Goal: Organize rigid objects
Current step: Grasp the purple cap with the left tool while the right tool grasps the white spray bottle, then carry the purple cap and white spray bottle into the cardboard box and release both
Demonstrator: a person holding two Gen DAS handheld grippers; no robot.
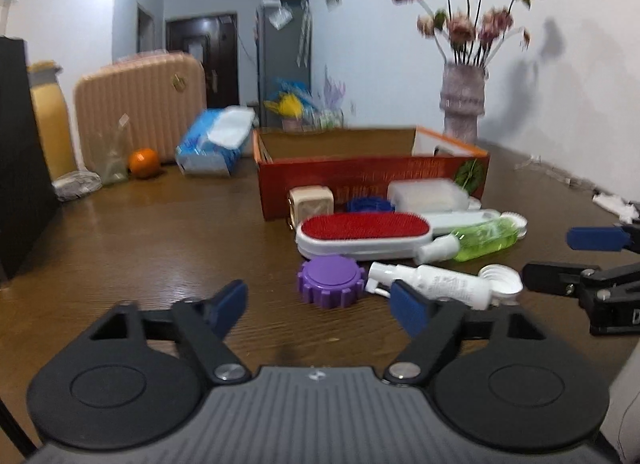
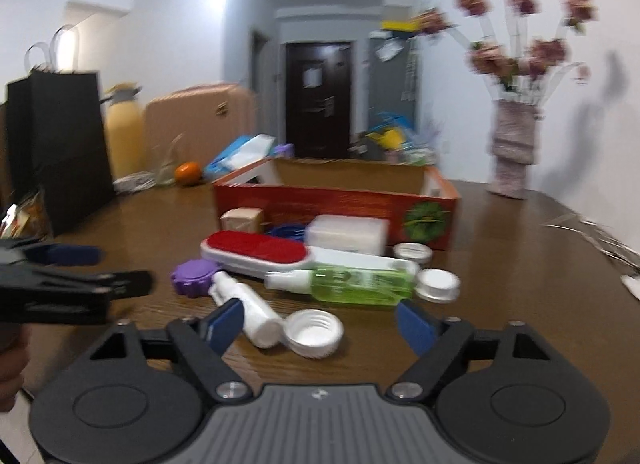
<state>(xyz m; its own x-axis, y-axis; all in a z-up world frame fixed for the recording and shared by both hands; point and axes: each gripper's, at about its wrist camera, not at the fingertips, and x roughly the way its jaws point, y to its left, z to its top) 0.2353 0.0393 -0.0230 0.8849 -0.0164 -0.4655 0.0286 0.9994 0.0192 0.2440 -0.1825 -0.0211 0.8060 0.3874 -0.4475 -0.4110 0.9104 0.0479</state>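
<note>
A cluster of small rigid items lies on the brown wooden worktop just in front of an open red box. Nearest the cameras are a purple cap, a white spray bottle lying on its side, and a white cap touching that bottle's base. Behind them a red-faced lint brush lies flat, with a green bottle on its side just beside it. Closer to the box wall sit a beige cube, a blue ring and a white case. In the right wrist view two round tins rest near the green bottle's end.

The left hand-held gripper hangs low over the worktop just short of the purple cap, its blue-padded fingers spread wide and holding nothing. The right hand-held gripper is likewise wide open and empty, its fingers flanking the white cap and the base of the spray bottle without touching either.

Farther back on the worktop stand a vase of pink flowers by the wall, a tissue pack, an orange, a pink suitcase and a black bag. Both views are blurred.
</note>
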